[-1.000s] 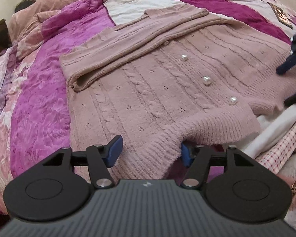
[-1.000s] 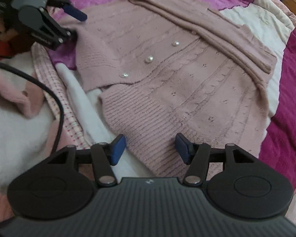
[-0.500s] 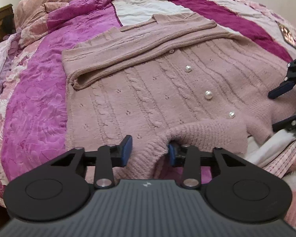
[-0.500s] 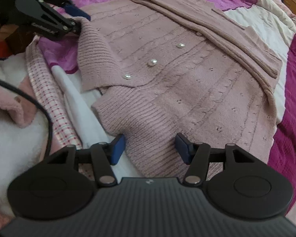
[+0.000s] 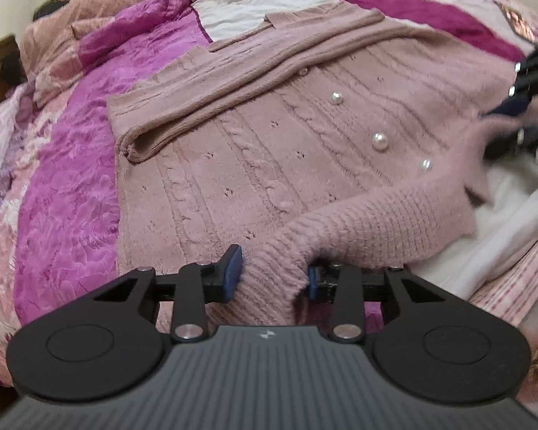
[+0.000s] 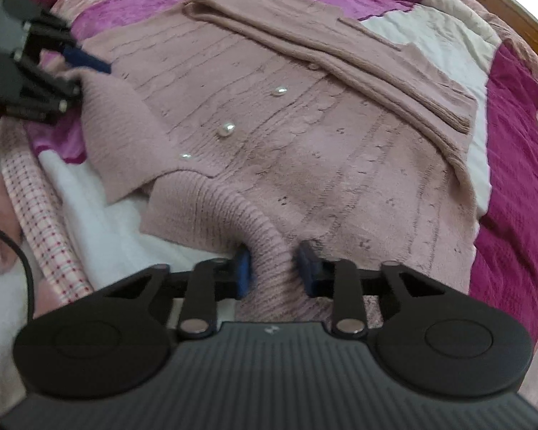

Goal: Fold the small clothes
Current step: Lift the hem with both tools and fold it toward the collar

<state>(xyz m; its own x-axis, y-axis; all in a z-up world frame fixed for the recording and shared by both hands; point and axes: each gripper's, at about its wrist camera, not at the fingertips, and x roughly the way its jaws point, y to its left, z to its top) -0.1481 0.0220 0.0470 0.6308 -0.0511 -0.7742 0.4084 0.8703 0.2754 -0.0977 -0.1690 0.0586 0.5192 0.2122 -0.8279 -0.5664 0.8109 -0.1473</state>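
Magenta and dusty-pink velvet patches make up the quilt (image 5: pixel 71 197) that covers the bed, stretching away ahead of both grippers and out to either side. A pale grey patch of it lies at the far end, beyond the garment.

On top of it, straight ahead of both grippers, lies the pink cable-knit cardigan (image 5: pixel 254 165), spread flat with its front up. Its sleeves (image 6: pixel 340 57) are folded across the far part of the body in a long band. The ribbed hem (image 5: pixel 369 229) lies nearest the grippers and is bunched up where they have hold of it.

Beside the hem, between the two grippers, a white cloth (image 6: pixel 100 222) and a pink checked fabric (image 6: pixel 36 211) lie rumpled.

The left gripper (image 5: pixel 273 275) has its blue pads pressed on a raised fold of the ribbed hem at one corner. The right gripper (image 6: pixel 273 268) has just been closing, and its pads now pinch a gathered ridge of the same hem at the other corner; the knit rises in a narrow hump between them.

Three pearl buttons (image 5: pixel 379 141) run in a line up the cardigan's front, ahead of the left gripper and a little to its right.
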